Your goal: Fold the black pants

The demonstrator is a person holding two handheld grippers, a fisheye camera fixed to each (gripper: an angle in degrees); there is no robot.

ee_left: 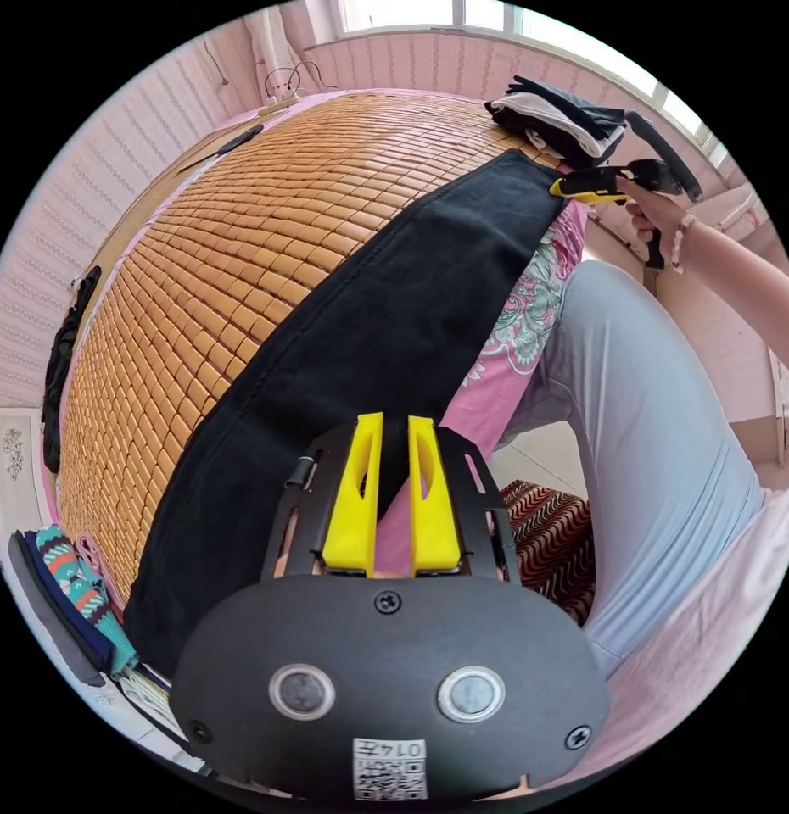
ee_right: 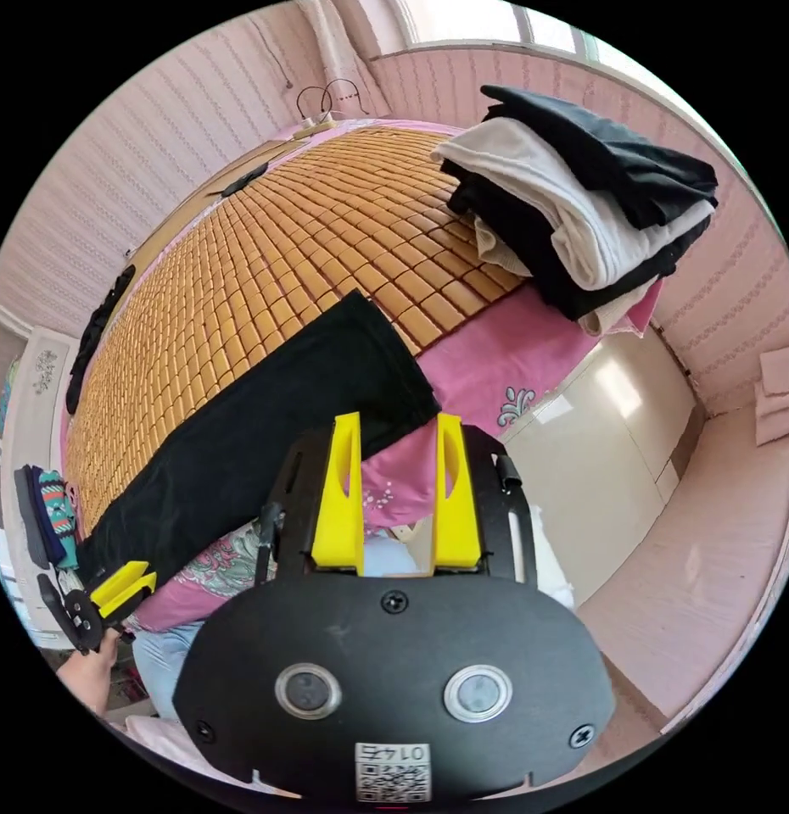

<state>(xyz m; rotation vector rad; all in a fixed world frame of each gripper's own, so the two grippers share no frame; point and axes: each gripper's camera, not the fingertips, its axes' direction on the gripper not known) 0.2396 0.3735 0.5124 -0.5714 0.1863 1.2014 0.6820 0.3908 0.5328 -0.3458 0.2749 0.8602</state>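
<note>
The black pants [ee_left: 360, 339] lie as one long strip along the bed's [ee_right: 530, 356] near edge — a hand-held gripper at each end: left [ee_left: 393, 432] nearly clenched, empty; right [ee_right: 396, 428] released.

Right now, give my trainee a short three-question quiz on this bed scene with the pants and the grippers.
1. True or false: the long black pants lie along the edge of the woven bamboo mat.
2. What sits at the mat's corner? A. a stack of folded black and white clothes B. a pillow
3. Is the right gripper open or shut?

Key: 1 true. 2 A. 3 open, with a gap between its jaws and nothing in it.
</note>
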